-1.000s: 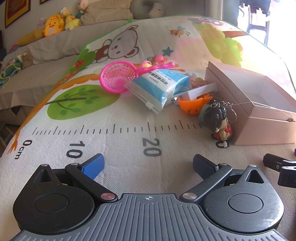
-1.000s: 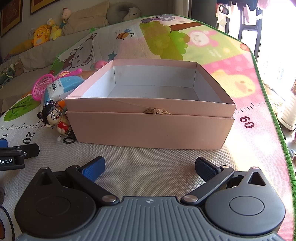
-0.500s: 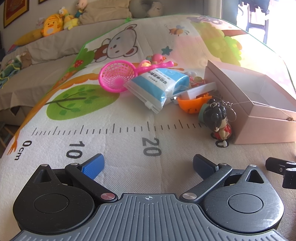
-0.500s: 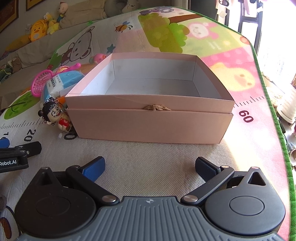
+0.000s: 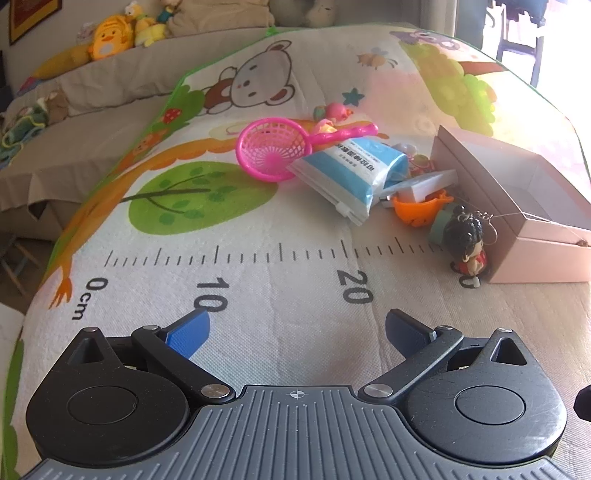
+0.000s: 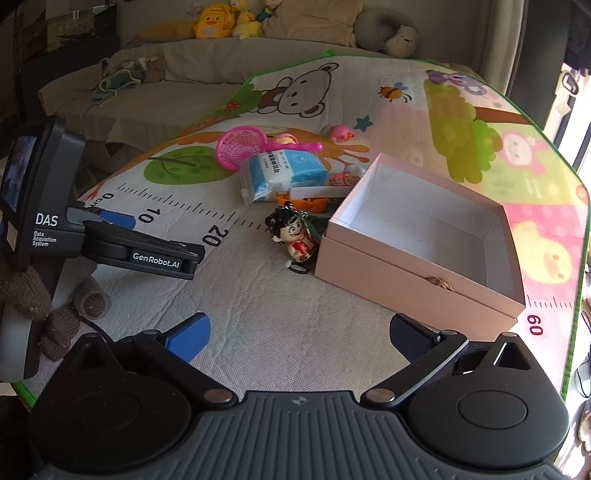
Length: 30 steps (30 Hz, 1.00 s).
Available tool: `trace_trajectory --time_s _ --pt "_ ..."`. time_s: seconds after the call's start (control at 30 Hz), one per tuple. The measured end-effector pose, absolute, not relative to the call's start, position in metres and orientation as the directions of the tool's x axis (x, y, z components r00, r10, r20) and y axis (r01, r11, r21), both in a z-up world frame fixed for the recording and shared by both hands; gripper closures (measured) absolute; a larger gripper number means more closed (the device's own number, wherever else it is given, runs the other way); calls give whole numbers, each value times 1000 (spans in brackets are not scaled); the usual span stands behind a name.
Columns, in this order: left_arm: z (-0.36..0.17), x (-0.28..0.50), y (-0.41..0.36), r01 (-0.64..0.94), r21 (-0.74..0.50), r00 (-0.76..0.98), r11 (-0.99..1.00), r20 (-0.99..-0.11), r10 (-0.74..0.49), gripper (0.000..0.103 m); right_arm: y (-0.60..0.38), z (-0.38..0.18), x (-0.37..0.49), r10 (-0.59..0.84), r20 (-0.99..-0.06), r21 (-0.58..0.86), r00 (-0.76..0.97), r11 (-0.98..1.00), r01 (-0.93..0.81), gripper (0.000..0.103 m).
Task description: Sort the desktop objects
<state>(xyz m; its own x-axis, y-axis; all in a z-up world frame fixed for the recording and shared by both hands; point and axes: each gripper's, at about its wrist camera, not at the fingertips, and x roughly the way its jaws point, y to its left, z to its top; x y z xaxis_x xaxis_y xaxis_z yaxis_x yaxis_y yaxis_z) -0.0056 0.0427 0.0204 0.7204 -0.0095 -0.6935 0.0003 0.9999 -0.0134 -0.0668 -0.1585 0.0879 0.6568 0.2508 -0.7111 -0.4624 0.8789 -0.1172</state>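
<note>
An empty pink box (image 6: 424, 236) sits on the play mat, also at the right in the left wrist view (image 5: 517, 206). A doll keychain (image 6: 291, 236) (image 5: 467, 243) leans at its left corner. Behind lie an orange toy (image 5: 419, 208), a blue tissue pack (image 5: 351, 173) (image 6: 284, 173), a pink toy net (image 5: 273, 149) (image 6: 240, 146) and small pink toys (image 5: 334, 110). My left gripper (image 5: 295, 332) is open and empty near the 10–20 marks. My right gripper (image 6: 299, 332) is open and empty, in front of the box.
The left gripper's body (image 6: 110, 247) and a gloved hand (image 6: 44, 314) fill the left of the right wrist view. A sofa with plush toys (image 6: 214, 22) stands behind the mat. The mat's green edge (image 6: 576, 295) runs along the right.
My right gripper has risen and swung left, so the box now lies to the right and the left gripper is in view. My left gripper has drifted slightly left.
</note>
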Motion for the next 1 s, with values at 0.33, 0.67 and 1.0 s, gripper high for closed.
trace_trajectory --time_s 0.33,0.67,1.0 --pt "57 22 95 -52 -69 871 996 -490 11 0 -127 160 119 319 -724 150 612 938 -312 0" --pt "34 49 148 -248 -259 867 933 -489 95 0 -30 74 366 58 -776 -68 628 982 -175 0" --pt "30 47 158 -261 -289 860 921 -502 86 0 5 18 428 -55 -787 -228 615 952 -206 37"
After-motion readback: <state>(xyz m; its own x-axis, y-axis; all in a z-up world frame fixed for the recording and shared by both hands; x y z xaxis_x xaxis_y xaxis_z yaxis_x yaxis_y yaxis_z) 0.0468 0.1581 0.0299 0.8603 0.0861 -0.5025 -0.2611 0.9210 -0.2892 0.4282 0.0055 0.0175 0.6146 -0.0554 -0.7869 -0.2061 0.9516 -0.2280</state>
